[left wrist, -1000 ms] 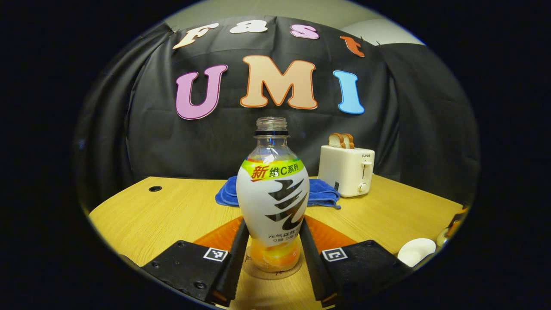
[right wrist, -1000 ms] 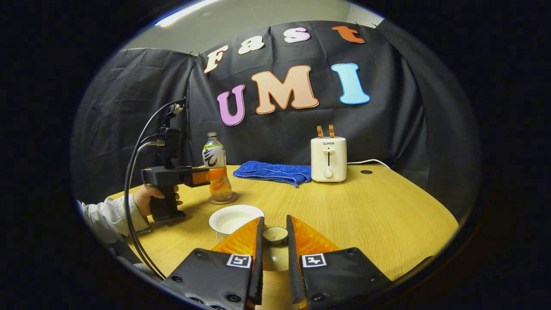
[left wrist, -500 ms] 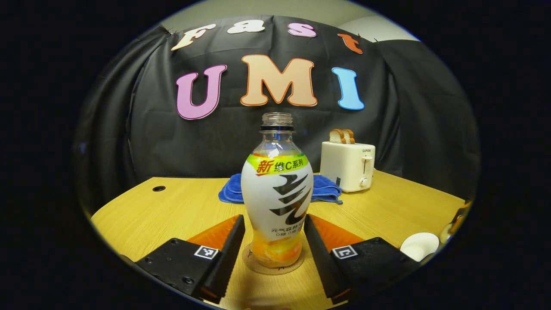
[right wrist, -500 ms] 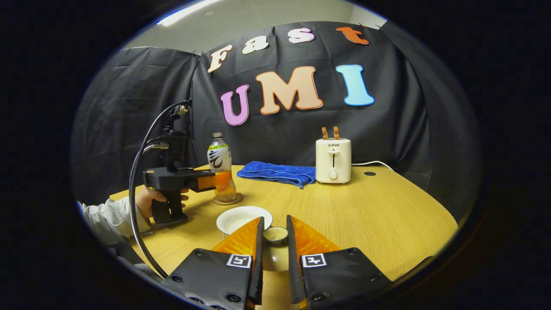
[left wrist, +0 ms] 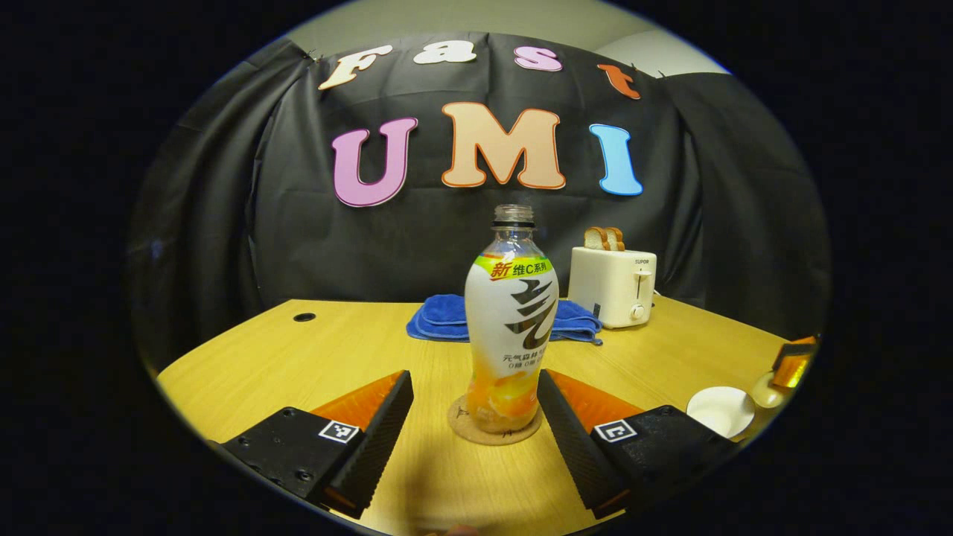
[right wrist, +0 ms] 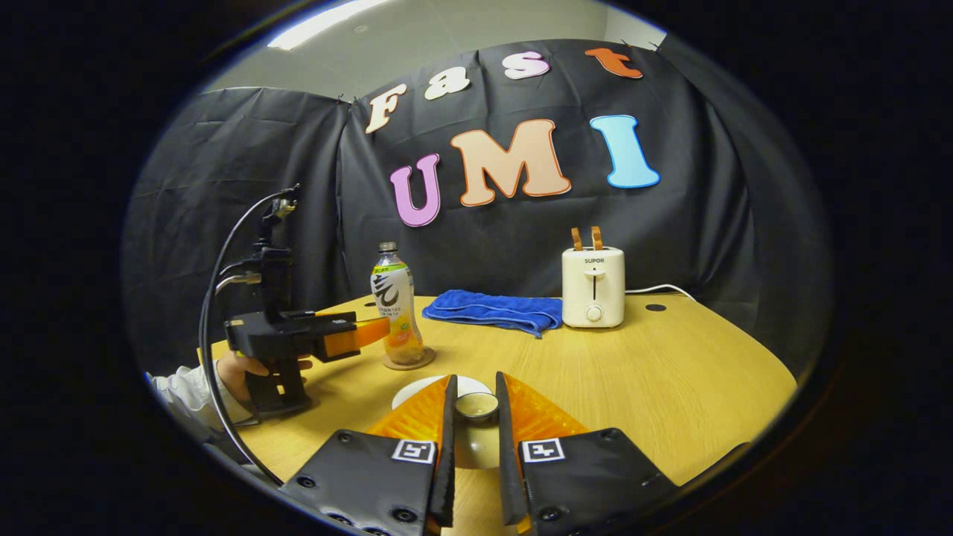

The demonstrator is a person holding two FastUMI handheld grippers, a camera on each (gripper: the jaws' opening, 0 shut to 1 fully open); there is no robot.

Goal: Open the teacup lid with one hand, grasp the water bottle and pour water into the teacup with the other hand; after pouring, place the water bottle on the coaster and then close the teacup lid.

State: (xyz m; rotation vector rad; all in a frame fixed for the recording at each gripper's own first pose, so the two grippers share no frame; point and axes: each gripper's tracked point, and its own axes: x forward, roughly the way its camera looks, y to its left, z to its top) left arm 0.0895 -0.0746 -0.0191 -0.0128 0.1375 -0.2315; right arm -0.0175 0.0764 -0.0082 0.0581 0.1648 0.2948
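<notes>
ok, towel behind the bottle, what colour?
Blue; the towel shows best in the right gripper view.

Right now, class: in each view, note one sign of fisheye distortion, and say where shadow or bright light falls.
Left gripper view: table edge bows; shadow lies in front of the coaster under the bottle. Right gripper view: the booth's wall curves; a bright ceiling light shows at top.

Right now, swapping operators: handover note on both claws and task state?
Left claw: open, bottle between its fingers, not touching.
Right claw: shut on the teacup lid, held by its knob over the teacup.
Water bottle: upright on the coaster, uncapped.
Done, judging from the layout: lid off, bottle parked on the coaster; whether the teacup holds water cannot be told.
Left: set the teacup lid back on and release.
</notes>
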